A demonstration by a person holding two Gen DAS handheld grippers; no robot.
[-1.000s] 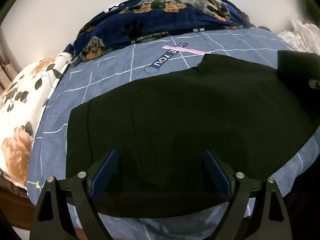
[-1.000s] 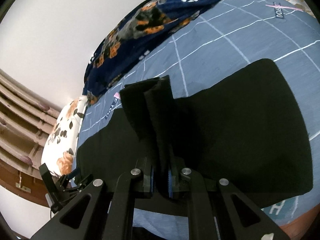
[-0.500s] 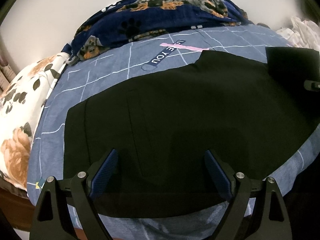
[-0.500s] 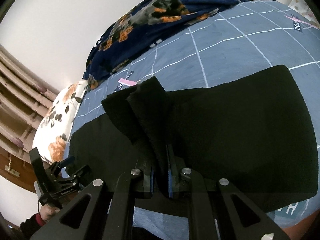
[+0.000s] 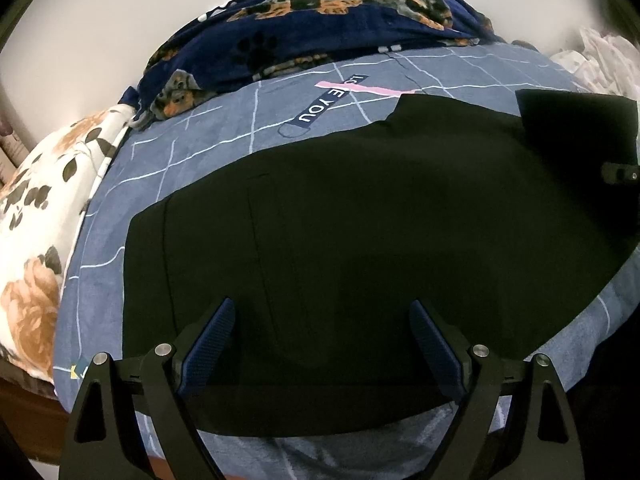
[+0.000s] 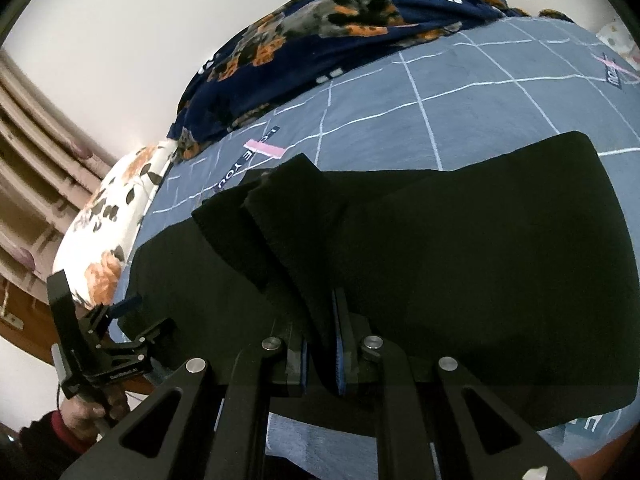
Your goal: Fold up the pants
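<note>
Right gripper (image 6: 320, 344) clenched on the raised leg end of the black pants (image 6: 460, 248) to carry it over for a fold, left gripper (image 5: 322, 340) spread wide above the waist, garment flat on the bed (image 5: 200, 152).

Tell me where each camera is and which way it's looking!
Left wrist: sits on the open left gripper, looking forward over the black pants on the blue bed sheet; only its own fingers show.
Right wrist: sits on the right gripper, shut on a lifted fold of pants; the person's hand shows lower left.
Both see the pants, sheet and dog-print blanket.
</note>
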